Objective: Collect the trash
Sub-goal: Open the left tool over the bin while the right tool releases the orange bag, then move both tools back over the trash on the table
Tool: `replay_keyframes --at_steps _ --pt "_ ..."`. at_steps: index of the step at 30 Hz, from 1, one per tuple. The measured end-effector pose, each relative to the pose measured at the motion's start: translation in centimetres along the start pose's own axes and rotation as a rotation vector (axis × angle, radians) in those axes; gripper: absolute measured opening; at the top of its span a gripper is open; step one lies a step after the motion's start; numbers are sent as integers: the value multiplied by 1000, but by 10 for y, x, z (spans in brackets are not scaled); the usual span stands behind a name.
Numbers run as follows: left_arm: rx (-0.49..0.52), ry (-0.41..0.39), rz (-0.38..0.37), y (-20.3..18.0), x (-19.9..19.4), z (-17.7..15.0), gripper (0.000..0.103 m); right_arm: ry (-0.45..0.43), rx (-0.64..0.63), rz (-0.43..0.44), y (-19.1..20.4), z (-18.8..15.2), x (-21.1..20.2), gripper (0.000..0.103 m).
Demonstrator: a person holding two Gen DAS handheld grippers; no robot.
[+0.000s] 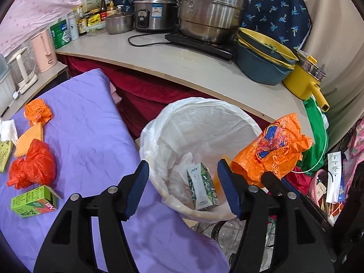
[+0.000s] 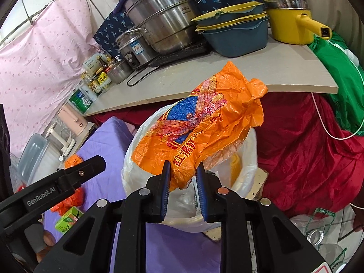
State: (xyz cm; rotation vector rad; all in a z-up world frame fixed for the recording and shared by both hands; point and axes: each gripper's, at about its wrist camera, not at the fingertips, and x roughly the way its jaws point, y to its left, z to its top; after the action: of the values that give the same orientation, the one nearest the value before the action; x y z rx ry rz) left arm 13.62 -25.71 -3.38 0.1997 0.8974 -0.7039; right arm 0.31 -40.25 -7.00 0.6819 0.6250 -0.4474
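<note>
A trash bin lined with a white bag (image 1: 159,127) stands beside a purple-covered surface (image 1: 91,122); a green-white carton (image 1: 201,187) and tissues lie inside. My left gripper (image 1: 183,187) is open and empty above the bin's near rim. My right gripper (image 2: 183,185) is shut on a crumpled orange plastic bag (image 2: 204,122), held over the bin (image 2: 129,168); that bag also shows in the left wrist view (image 1: 273,150). On the purple cloth lie a red bag (image 1: 31,168), a green drink carton (image 1: 34,201), an orange wafer-like piece (image 1: 29,140) and an orange wrapper (image 1: 37,111).
A beige counter (image 1: 182,63) behind the bin holds steel pots (image 1: 209,11), stacked blue-yellow basins (image 1: 264,59), a yellow pot (image 1: 304,79) and bottles. Red cloth hangs below it. Clear bottles (image 2: 318,234) lie on the floor to the right.
</note>
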Motion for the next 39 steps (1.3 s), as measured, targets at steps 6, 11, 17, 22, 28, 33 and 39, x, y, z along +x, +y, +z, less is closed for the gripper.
replay_keyframes --at_steps 6,11,17,22,28,33,39 --pt "-24 -15 44 19 -5 -2 67 26 -17 6 14 -3 19 37" --pt "-46 -22 65 34 -9 -4 67 34 -24 11 22 -6 22 42" --pt "-57 -27 78 43 -14 -8 68 20 -19 17 28 -7 15 50" --pt "-76 -30 87 54 -22 -13 68 13 -39 27 41 -7 9 53" --pt "-104 -41 108 70 -35 -18 68 8 -64 53 60 -11 2 54" --pt "-142 -54 128 92 -48 -25 69 15 -97 76 80 -17 0 55" --pt "-187 -61 155 121 -62 -34 69 32 -139 108 108 -27 0 55"
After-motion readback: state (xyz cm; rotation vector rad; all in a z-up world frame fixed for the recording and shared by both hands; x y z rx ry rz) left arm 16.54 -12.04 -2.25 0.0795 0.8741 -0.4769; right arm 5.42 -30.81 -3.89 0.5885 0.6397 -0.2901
